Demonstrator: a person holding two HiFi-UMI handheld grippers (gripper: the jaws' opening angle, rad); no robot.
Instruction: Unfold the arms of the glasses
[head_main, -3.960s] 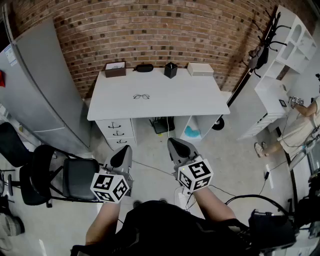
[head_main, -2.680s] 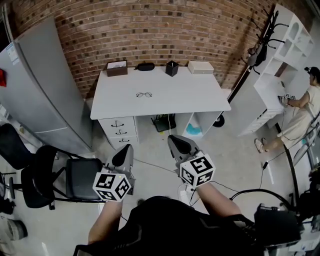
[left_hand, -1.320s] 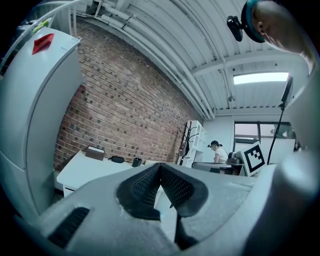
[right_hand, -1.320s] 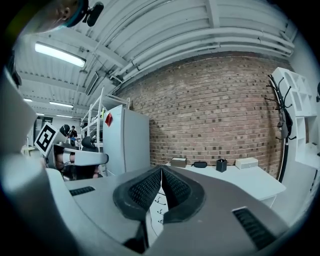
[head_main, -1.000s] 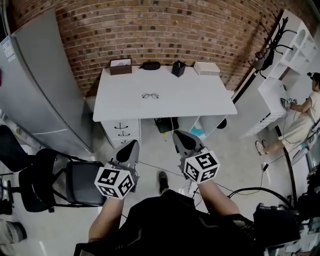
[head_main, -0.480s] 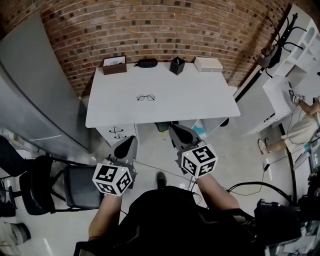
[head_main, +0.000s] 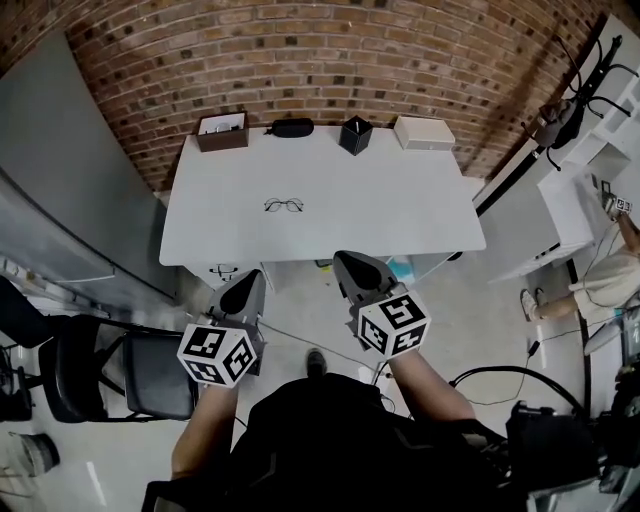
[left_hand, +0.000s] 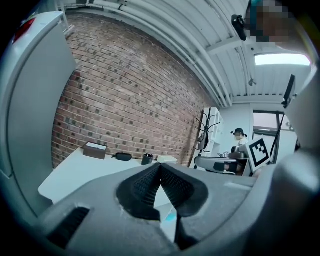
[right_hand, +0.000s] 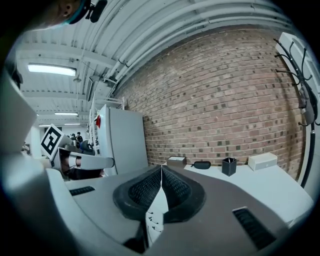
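A white rectangular table (head_main: 400, 215) lies ahead of both grippers. The left gripper (head_main: 243, 292) and right gripper (head_main: 352, 270), jaws pressed together and empty, hover at its near edge, probably approaching. The thin wire-framed glasses (head_main: 284, 205) rest well beyond the left one.
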